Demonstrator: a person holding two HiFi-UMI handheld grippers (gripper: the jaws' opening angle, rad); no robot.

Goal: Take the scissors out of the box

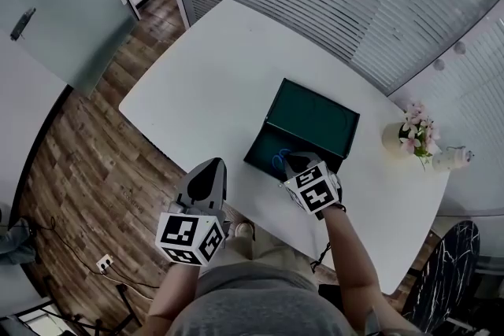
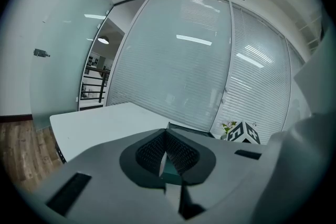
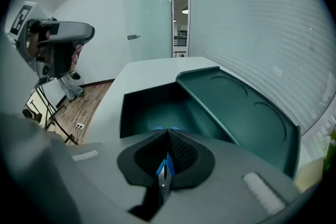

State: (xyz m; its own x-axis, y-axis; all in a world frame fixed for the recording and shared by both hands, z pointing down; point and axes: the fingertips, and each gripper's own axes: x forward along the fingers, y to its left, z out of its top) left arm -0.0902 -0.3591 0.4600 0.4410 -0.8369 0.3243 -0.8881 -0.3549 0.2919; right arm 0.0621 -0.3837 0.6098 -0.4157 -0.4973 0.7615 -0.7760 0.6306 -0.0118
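A dark green box (image 1: pixel 264 142) lies open on the white table (image 1: pixel 213 67), its lid (image 1: pixel 313 119) tilted back. My right gripper (image 1: pixel 296 162) points down over the box's near edge and is shut on the scissors (image 3: pixel 163 171). Their blue handles (image 1: pixel 276 161) hang over the box's inside, and a metal blade with its pivot shows between the pads. In the right gripper view the box's hollow (image 3: pixel 157 107) is right below the jaws. My left gripper (image 1: pixel 207 168) is off the table's near-left edge with its jaws shut and nothing in them. From it the box (image 2: pixel 185 128) shows ahead.
A vase of pink flowers (image 1: pixel 411 135) and a small white bottle (image 1: pixel 451 159) stand at the table's right end. Window blinds run behind the table. Wooden floor (image 1: pixel 87 161) lies to the left, with a glass door and a shelf at the far left.
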